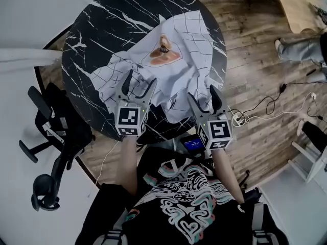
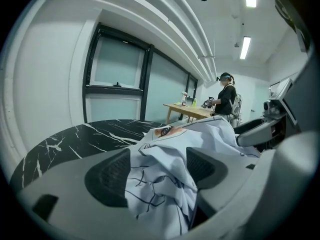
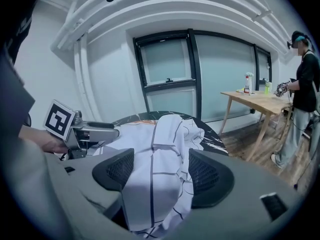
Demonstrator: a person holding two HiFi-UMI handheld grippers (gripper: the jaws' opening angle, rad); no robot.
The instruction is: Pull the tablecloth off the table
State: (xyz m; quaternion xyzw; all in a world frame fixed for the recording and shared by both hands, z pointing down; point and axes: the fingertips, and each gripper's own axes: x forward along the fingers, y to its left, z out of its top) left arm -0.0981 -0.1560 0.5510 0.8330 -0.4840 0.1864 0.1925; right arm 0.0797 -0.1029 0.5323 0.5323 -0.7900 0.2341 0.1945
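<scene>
The tablecloth [image 1: 173, 60] is white with thin dark grid lines and a flesh-orange print near its middle. It is heavily rumpled, gathered into folds and ridges rather than spread flat. It lies on the round black counter [image 1: 97, 29] veined in white, bunched over the near right part of the top, so the far and left marble is bare.

The left gripper [image 1: 140, 80] sits at the cloth's near edge. In the left gripper view its fingers [image 2: 107, 176] stand partway closed with a thick wad of the tablecloth [image 2: 160, 184] filling the gap and pressing against both ribbed pads, the fabric rising from the counter into them.

The right gripper [image 1: 203, 93] is just beside it on the right, at the counter's rim. Its fingers [image 3: 210, 176] are likewise partway closed on a folded hank of cloth [image 3: 160, 169], which fills the space between the pads and trails back onto the marble.
</scene>
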